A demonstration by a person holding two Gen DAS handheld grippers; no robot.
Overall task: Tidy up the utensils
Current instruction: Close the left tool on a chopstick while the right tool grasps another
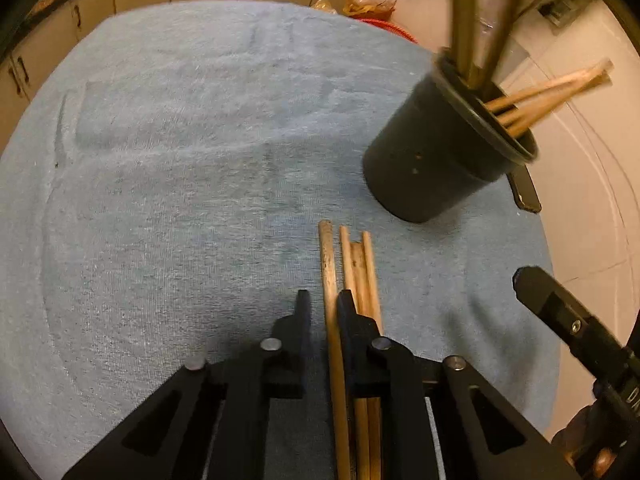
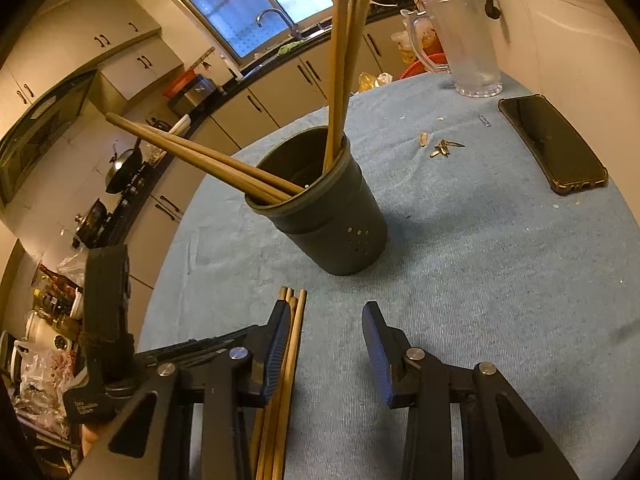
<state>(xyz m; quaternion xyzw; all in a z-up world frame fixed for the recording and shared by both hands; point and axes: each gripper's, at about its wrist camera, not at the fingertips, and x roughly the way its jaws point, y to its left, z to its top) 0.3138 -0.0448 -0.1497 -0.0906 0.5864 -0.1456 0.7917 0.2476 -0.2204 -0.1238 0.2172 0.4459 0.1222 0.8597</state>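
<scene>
Left fingers astride one chopstick — unclamped.

No text reads clearly; small white lettering on the left claw's body is too blurred.

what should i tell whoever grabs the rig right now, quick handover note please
Left hand-held gripper: low over the blue cloth, fingers part open astride one loose chopstick; no grip visible yet.
Right hand-held gripper: open and empty, just right of the loose bundle.
Things: about four loose chopsticks lie side by side on the cloth in front of the black holder, which stands upright.
Done: several chopsticks already stand in the holder, some leaning left.
Left: pick up the loose ones and drop them into the holder.
Nearby: a phone and a clear jug sit beyond the holder.
</scene>
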